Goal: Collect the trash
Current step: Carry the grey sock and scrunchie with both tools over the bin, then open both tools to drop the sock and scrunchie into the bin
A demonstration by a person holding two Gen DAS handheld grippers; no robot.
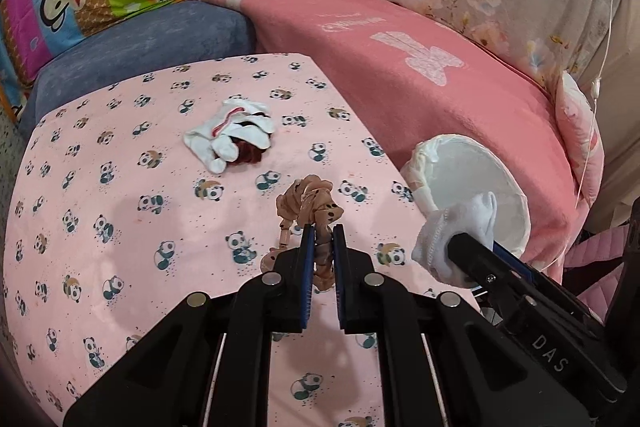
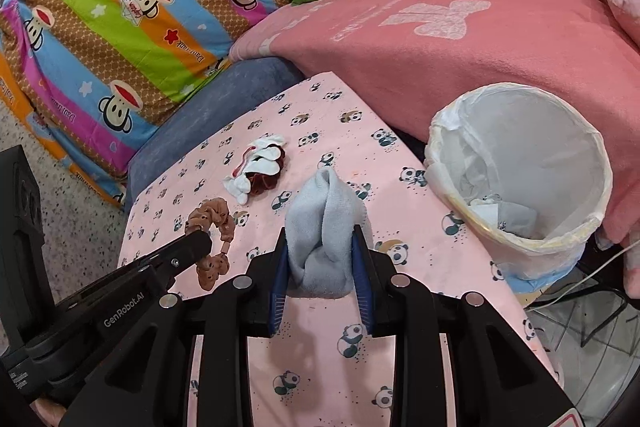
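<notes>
My left tongs (image 1: 323, 247) are clenched on a brown scrunchie (image 1: 310, 201); its lower loop is hidden behind the fingers in the left view, and from the right view it hangs off the tip over the worktop (image 2: 320, 367). My right tongs (image 2: 320, 267) are grasping a pale grey sock (image 2: 326, 223), bunched so that I cannot see its toe or cuff; in the left view the same sock looks white and covers the tong tips entirely. The bin (image 2: 592, 163), lined with a thin plastic bag, stands just beside the worktop's right edge, against the pink blanket (image 2: 460, 67). Some crumpled things lie in its bottom, too jumbled to tell apart. Farther back on the panda-print cloth sits a small heap of white socks on a dark red scrunchie (image 2: 262, 183), mostly buried. The striped monkey pillow (image 2: 120, 27) carries repeated writing I can only partly read. My left tool reads "GenRobot.AI" and my right tool "DAS", the rest cut off. The blanket's white lettering is too distorted to read.
</notes>
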